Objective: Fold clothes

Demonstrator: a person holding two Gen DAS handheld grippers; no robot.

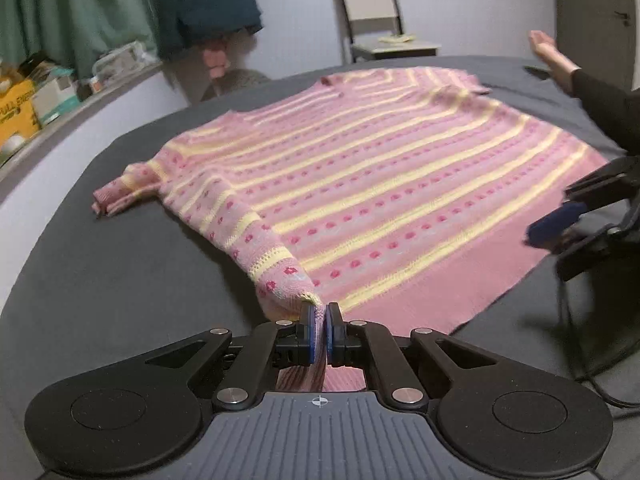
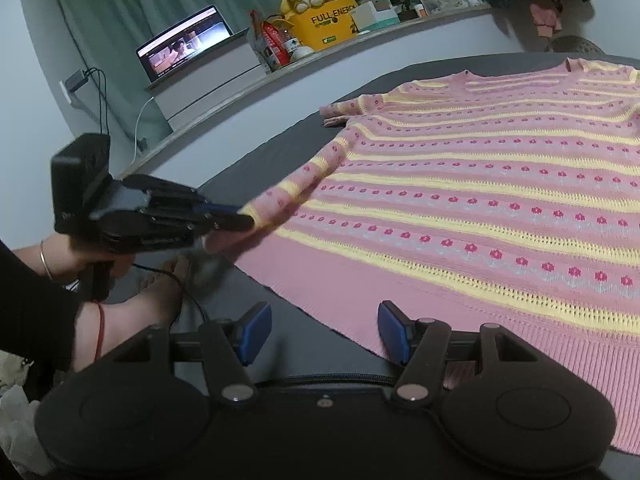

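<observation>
Pink striped sweater point(image 1: 380, 184) lies flat on the dark bed point(image 1: 120, 280); the left tool point(image 1: 319, 320) pinches its sleeve cuff point(image 1: 288, 284) at 6 o'clock, while the right tool point(image 2: 324, 336) hovers agape over the hem.

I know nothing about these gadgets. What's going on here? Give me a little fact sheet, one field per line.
garment: pink sweater with yellow stripes, spread flat
surface: dark grey sheet
left gripper: shut on the sleeve, lifting its cuff end off the sheet
right gripper: open, empty, at the hem
other sleeve: bunched at the far left side of the sweater
background: laptop switched on, yellow box, chair
fold progress: body not yet folded
</observation>
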